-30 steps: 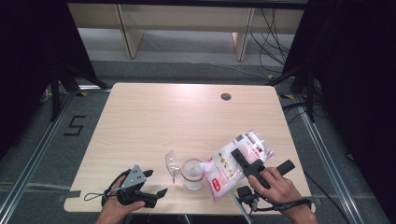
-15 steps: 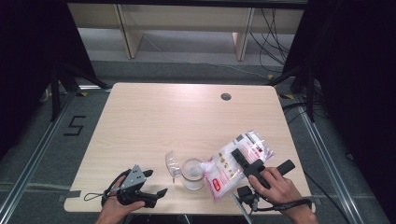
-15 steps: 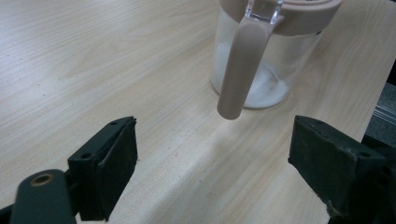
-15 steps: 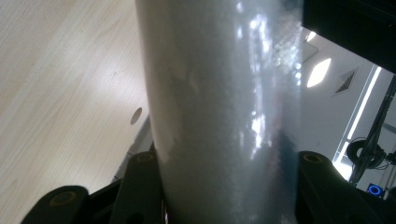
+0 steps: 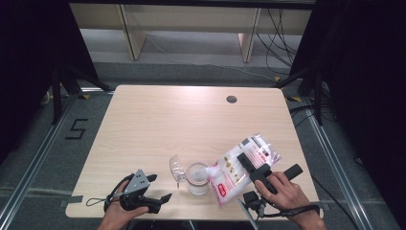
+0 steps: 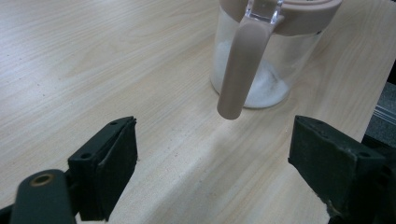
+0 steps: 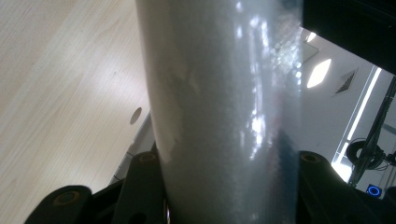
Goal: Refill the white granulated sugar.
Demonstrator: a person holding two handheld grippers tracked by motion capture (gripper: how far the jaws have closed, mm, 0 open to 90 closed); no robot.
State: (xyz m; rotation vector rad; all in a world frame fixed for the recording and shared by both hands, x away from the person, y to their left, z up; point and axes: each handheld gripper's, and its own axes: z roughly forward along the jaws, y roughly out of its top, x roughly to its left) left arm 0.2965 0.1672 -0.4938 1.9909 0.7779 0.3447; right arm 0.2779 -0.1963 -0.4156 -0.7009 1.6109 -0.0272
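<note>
- The right gripper's (image 5: 246,163) fingers (image 7: 144,186) squeeze a bag (image 5: 242,165) of white grains, one on each side.
- The left gripper's (image 5: 160,191) fingers (image 6: 105,172) are wide open and hold nothing. They rest at the near edge of the desk (image 5: 158,124).
- The jar (image 5: 197,178) stands between the two hands, a bit past the left gripper. Some white grains sit in its bottom.
- The bag lies long and tilted, its low corner right at the jar's open top. The right hand (image 5: 282,189) is nearer, so it should pour.
- The jar's lid (image 5: 176,168) stands open, on the side toward the left gripper.
</note>
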